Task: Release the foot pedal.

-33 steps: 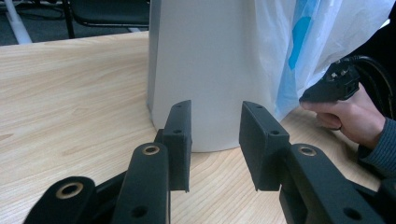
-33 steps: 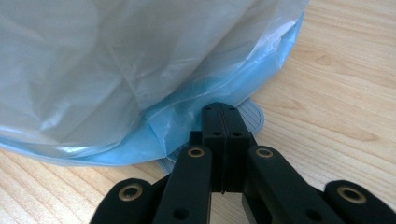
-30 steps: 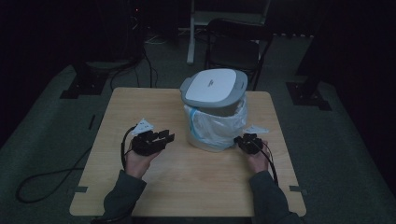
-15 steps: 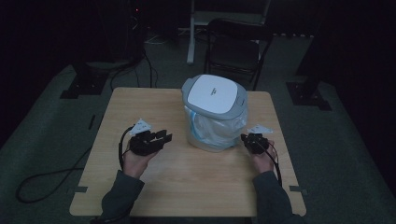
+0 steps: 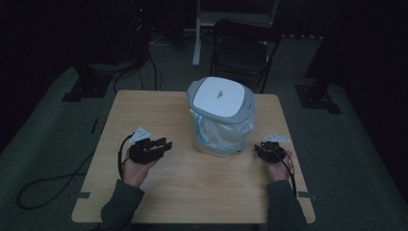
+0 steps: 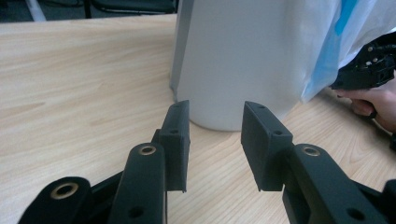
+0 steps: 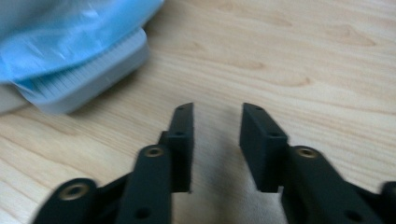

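Here I am resting both hands on a pale wood-grain surface [image 5: 202,192] in a dark room, a black folding chair [image 5: 243,48] standing beyond it. My left tongs [image 6: 215,135] are gaping, empty, toward the smooth grey bin [image 5: 221,118], which is sitting mid-surface, lined with crinkly plastic. My right tongs [image 7: 216,140] have just been spreading beside its base, pinching nothing.

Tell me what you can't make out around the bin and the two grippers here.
- Inside of the bin: high view, the closed lid covers it.
- Lid lettering: high view, too small.
- Bin top: left gripper view, cut off by the upper edge.
- Bag: right gripper view, blurred, cropped at the corner.
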